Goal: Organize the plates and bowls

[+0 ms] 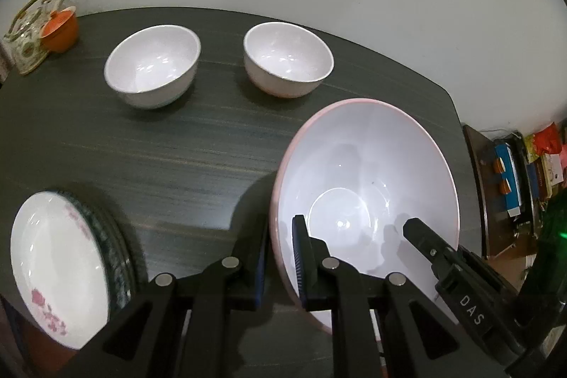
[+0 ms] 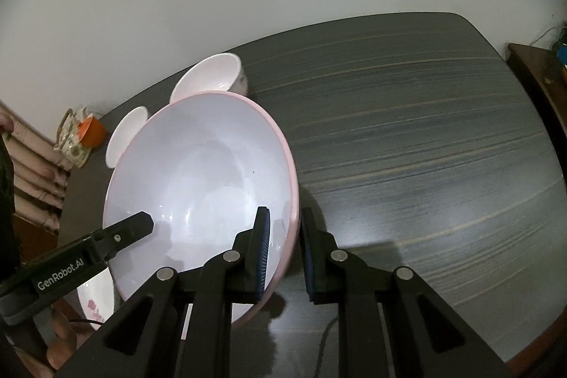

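A large pink-rimmed white bowl sits at the near right of the dark table; it also shows in the right wrist view. My left gripper straddles its left rim, one finger inside and one outside, jaws close on the rim. My right gripper straddles the opposite rim the same way. Two small white bowls stand apart at the back. A stack of floral plates lies at the near left.
A glass teapot with an orange cup stands at the table's far left corner. A wooden side shelf with boxes is beyond the right table edge. The dark table surface stretches right of the big bowl.
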Tool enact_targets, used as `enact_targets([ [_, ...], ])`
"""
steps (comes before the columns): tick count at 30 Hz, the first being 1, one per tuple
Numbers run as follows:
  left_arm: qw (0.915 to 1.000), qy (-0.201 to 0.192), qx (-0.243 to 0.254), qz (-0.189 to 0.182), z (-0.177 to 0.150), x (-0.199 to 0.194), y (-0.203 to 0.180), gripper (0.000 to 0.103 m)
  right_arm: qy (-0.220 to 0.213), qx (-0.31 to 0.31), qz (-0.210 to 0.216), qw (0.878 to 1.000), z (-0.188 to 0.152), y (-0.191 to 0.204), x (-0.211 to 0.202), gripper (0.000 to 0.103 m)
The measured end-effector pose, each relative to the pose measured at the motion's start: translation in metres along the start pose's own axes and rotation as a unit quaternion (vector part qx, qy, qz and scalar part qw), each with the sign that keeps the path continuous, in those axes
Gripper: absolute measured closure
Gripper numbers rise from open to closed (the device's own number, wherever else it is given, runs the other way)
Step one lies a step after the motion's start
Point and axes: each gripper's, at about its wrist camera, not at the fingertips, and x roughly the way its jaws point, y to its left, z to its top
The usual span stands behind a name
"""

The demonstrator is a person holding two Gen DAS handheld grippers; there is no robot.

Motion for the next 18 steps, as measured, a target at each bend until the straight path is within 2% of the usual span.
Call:
enact_targets([
  [18, 0.9996, 0.006, -0.023, 0.015, -0.049, -0.025, 0.046, 0.09, 0.022, -0.017, 0.014, 0.999, -0.063, 0.025, -0.014, 0.086],
])
